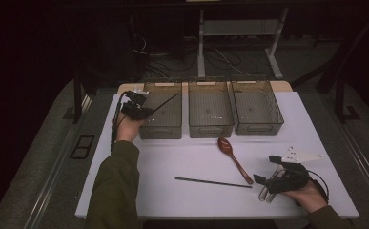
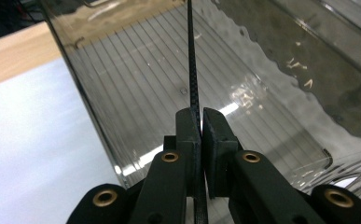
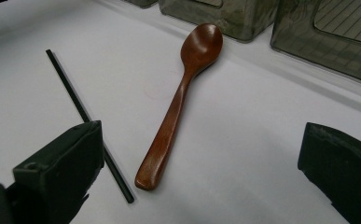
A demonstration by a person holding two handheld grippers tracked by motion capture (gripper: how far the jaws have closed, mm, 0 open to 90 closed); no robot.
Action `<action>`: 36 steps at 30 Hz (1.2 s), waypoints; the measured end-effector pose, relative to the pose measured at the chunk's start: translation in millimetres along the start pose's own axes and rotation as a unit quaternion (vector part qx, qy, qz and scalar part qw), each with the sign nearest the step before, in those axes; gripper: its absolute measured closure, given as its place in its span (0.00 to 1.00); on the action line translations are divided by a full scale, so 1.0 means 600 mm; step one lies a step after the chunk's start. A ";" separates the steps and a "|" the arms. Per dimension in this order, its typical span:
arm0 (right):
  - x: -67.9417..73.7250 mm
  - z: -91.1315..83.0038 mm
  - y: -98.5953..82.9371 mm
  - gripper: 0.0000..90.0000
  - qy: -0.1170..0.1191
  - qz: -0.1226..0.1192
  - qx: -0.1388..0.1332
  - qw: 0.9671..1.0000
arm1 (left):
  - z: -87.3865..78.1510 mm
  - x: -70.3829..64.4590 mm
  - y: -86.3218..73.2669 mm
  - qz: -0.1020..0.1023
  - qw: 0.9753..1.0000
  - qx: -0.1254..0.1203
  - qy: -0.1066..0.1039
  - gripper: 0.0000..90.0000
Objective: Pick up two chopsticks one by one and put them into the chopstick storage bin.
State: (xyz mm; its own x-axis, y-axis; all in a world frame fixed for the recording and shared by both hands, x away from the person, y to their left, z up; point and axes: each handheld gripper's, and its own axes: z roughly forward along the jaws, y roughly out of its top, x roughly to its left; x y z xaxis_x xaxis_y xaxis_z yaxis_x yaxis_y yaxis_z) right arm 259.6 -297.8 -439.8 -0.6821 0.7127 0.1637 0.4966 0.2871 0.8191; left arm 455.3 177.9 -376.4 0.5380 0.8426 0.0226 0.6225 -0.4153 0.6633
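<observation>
Chopstick pinched by left gripper over bin.

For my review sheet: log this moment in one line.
left gripper shut on chopstick, over left bin | right gripper open by spoon | second chopstick on table

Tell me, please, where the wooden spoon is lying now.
In the high view the wooden spoon lies on the white table, right of centre, its bowl near the middle bin, beside the black stick and ahead of the right gripper.
</observation>
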 end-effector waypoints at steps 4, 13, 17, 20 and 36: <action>0.000 0.000 0.000 0.01 0.000 -0.001 0.000 1.000 | 0.006 -0.002 -0.002 0.002 1.000 0.008 0.001 0.95; 0.000 0.000 0.000 0.01 -0.001 -0.001 0.000 1.000 | 0.012 -0.004 -0.003 0.008 1.000 0.020 0.001 0.91; 0.000 0.000 0.000 0.01 -0.001 -0.002 0.000 1.000 | 0.008 -0.003 -0.004 0.009 1.000 0.003 0.005 0.76; 0.000 -0.001 0.000 0.01 0.000 -0.002 -0.001 1.000 | -0.001 -0.002 -0.003 0.015 1.000 -0.018 -0.003 0.69; 0.001 -0.004 0.000 0.01 -0.002 0.003 -0.003 1.000 | -0.057 -0.057 -0.015 0.071 0.985 -0.093 -0.126 0.34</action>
State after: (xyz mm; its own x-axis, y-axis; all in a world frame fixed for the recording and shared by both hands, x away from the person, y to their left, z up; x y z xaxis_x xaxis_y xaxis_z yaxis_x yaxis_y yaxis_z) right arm 258.1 -298.9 -438.3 -0.6768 0.7173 0.1655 0.4975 0.2800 0.8210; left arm 411.8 164.7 -357.5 0.7506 0.6592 -0.0446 0.4281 -0.4338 0.7928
